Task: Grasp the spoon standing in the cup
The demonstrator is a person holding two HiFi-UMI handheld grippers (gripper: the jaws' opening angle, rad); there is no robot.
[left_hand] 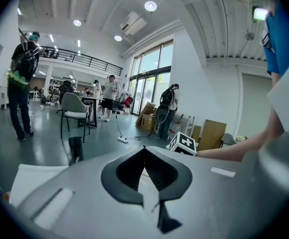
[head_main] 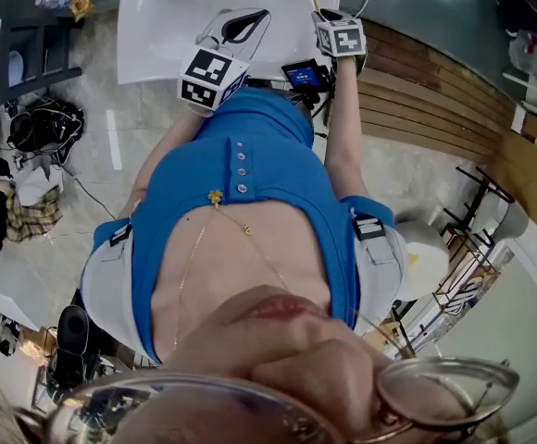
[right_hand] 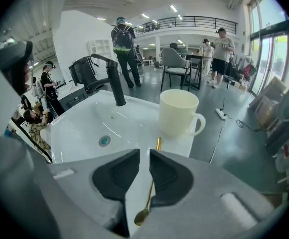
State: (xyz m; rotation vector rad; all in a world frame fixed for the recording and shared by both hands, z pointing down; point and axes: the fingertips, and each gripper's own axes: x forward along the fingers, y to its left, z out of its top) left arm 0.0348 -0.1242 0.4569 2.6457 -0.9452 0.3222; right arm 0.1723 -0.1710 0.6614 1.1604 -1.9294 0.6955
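A cream cup (right_hand: 178,112) stands on the near rim of a white sink (right_hand: 79,128), with no spoon in it. A gold spoon (right_hand: 148,195) shows in the gap of my right gripper (right_hand: 144,152), handle end by the cup, bowl toward the camera. It is much thinner than the narrow gap and passes behind the right jaw's tip; neither jaw visibly presses on it. My left gripper (left_hand: 144,149) points out into the hall, jaw tips touching, holding nothing. In the head view both marker cubes (head_main: 211,77) (head_main: 340,35) hover by the sink (head_main: 157,17).
A black faucet (right_hand: 115,83) rises at the sink's back, above the drain (right_hand: 104,141). Several people, chairs and tables fill the hall behind. A wooden slatted surface (head_main: 417,91) lies right of the sink, and bags clutter the floor (head_main: 28,155) to its left.
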